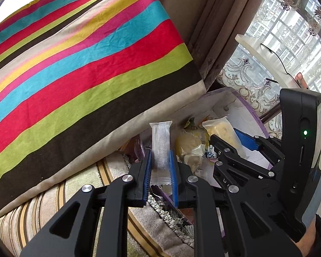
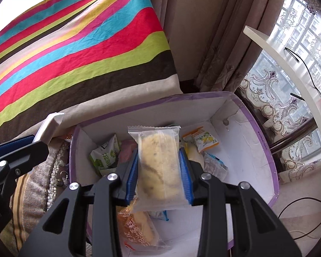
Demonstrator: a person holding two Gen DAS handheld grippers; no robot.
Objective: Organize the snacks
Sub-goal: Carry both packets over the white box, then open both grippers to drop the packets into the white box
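Nearest in the right wrist view, the right gripper (image 2: 159, 177) is closed on a clear-wrapped yellow cake (image 2: 158, 167), the blue pads pressed on its two long sides. The cake's long axis runs along the fingers, pointing away and downward, with its crimped far end over the middle of the box. Likewise, the left gripper (image 1: 160, 169) is clamped on a slim white stick packet (image 1: 160, 147), held on its long edges; its long axis also lies along the fingers, the sealed top end pointing away toward the striped cushion (image 1: 79, 68).

Beyond both grippers, a white box with a purple rim (image 2: 265, 141) is seen, already holding a green packet (image 2: 104, 158), a small orange-and-yellow sachet (image 2: 203, 140) and an orange-printed cake packet (image 2: 137, 229) at the near wall. The cake is held directly above this box; the stick packet appears to sit just left of the box's rim, though the fisheye view makes that hard to settle.

To do the drop well, each packet should be carried fully over the rim, lowered close to the contents, and released flat in a free patch, so that nothing is crushed or tipped out. The right side of the box floor looks the barest.

Farthest off, curtains (image 2: 203, 42) and a window are seen.
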